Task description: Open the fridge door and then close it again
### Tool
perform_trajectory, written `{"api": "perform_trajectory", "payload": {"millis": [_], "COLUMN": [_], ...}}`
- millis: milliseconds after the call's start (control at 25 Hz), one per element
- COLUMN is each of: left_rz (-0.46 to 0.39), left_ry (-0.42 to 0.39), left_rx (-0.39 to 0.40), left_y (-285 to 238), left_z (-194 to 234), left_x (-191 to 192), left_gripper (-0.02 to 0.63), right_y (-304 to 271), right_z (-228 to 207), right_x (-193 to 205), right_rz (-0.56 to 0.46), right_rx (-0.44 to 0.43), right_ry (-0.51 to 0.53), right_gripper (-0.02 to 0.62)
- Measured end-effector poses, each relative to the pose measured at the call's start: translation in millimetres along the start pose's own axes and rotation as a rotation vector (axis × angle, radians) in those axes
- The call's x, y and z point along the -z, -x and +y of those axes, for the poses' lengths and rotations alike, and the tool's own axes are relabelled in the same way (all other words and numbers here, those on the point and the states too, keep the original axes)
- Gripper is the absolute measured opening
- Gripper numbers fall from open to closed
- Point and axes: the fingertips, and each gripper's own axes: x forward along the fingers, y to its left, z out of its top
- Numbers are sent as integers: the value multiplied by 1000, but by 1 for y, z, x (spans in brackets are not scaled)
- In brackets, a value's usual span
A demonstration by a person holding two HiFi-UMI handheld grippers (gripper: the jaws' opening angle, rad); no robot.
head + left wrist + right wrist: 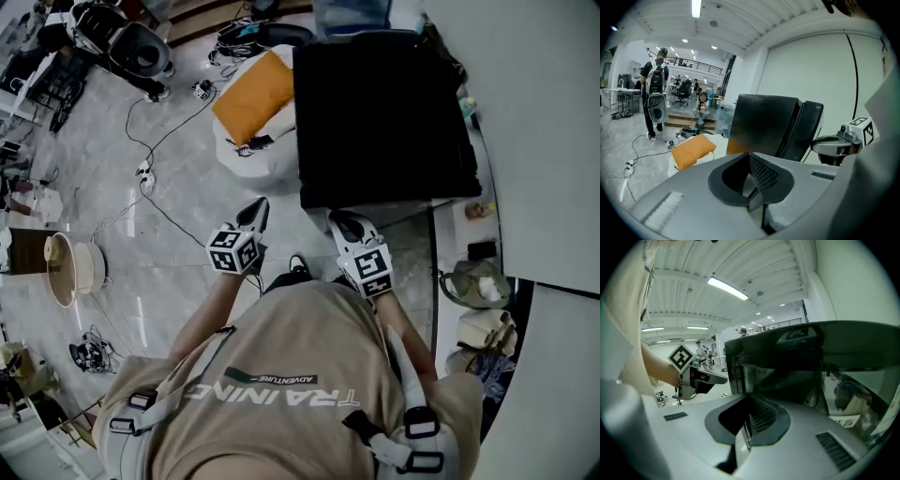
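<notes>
Fridge (384,112) stands black and boxy just ahead of the person, next to the white wall (553,141). Left gripper (257,211) and right gripper (345,225) hover side by side near its front, both with jaws pressed together on nothing. Orange cushion (253,94) lies at the fridge's left.

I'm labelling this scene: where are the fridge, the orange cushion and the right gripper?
fridge (384,112): head view, on its black top.
orange cushion (253,94): head view, middle of its upper face.
right gripper (339,221): head view, at its jaw tips.
</notes>
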Motion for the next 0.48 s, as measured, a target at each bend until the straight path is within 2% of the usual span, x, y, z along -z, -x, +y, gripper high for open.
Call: {"api": "perform_trajectory", "payload": {"millis": [480], "left_rz": [22], "left_ry": [-77], "left_rx": [161], "left_y": [-20], "left_z": [10], "left_x": [-10], "left_gripper": [0], "right_y": [-14], "right_z": [4], "right_x": [-2], "right_rz": [11], "right_rx": [169], "right_ry": [-14], "right_gripper": [-5]}}
